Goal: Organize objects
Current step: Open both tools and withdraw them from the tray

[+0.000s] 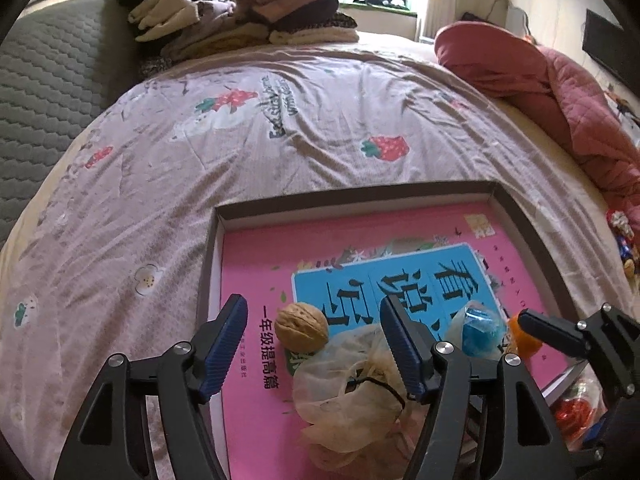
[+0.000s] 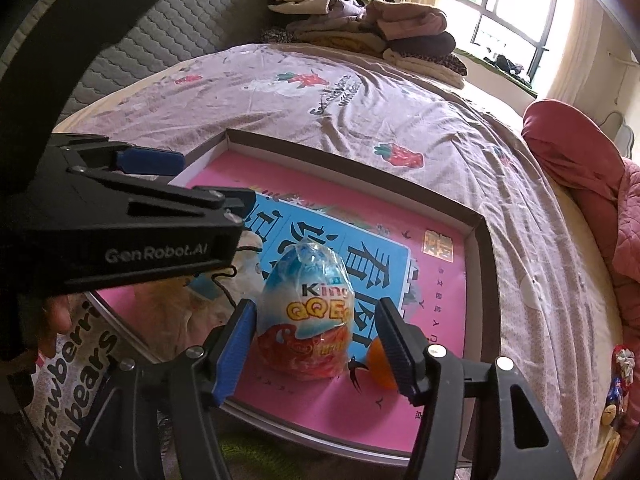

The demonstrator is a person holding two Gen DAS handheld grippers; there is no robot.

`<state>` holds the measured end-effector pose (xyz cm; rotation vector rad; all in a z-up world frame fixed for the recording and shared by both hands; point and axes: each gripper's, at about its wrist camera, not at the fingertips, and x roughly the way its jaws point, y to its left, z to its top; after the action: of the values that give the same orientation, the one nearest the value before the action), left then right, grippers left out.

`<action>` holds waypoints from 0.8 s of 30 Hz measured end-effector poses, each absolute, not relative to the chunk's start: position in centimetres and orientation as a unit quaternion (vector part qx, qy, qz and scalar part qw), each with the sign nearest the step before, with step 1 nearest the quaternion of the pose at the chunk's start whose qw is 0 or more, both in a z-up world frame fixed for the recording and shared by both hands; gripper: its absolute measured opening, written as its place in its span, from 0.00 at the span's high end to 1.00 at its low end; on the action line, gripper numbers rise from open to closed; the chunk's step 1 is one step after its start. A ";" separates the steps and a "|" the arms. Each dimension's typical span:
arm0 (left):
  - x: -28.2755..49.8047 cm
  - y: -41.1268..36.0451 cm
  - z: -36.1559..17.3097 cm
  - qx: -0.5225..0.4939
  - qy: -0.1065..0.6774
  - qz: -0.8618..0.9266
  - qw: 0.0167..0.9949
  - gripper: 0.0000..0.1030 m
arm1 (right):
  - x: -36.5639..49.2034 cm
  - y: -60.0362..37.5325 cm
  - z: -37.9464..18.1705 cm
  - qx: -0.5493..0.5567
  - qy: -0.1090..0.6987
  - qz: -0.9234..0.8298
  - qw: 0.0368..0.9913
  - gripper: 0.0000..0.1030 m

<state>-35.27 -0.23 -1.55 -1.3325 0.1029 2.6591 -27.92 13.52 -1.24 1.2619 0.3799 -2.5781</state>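
While both grippers gape, egg [image 2: 306,312] stands between right gripper [image 2: 316,344] pads

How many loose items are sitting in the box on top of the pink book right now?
4: walnut and crumpled bag near the left gripper, chocolate egg between the right gripper fingers, orange piece beside it. Others may be hidden.

Pink book [image 1: 256,248]; blue-white-red egg [image 2: 306,312]; strawberry-print bedspread [image 1: 280,120]; tan walnut [image 1: 301,326].

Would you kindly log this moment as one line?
left gripper: open over walnut | right gripper: open around egg | both in box
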 end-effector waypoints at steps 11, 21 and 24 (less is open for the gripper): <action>-34.1 -2.1 1.4 -0.425 -0.004 0.902 0.077 0.31 | -27.7 13.9 0.4 0.413 0.116 -0.895 0.125 0.41; -30.9 -3.7 3.9 -0.405 -0.018 0.912 0.058 0.31 | -26.9 14.3 2.3 0.398 0.101 -0.901 0.137 0.41; -29.9 -4.0 4.9 -0.401 -0.028 0.913 0.067 0.31 | -26.6 14.5 3.2 0.390 0.098 -0.905 0.138 0.41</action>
<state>-29.93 -4.00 4.89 -1.2099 -0.0852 2.7513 -26.57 14.49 3.19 1.1274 0.2838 -2.6173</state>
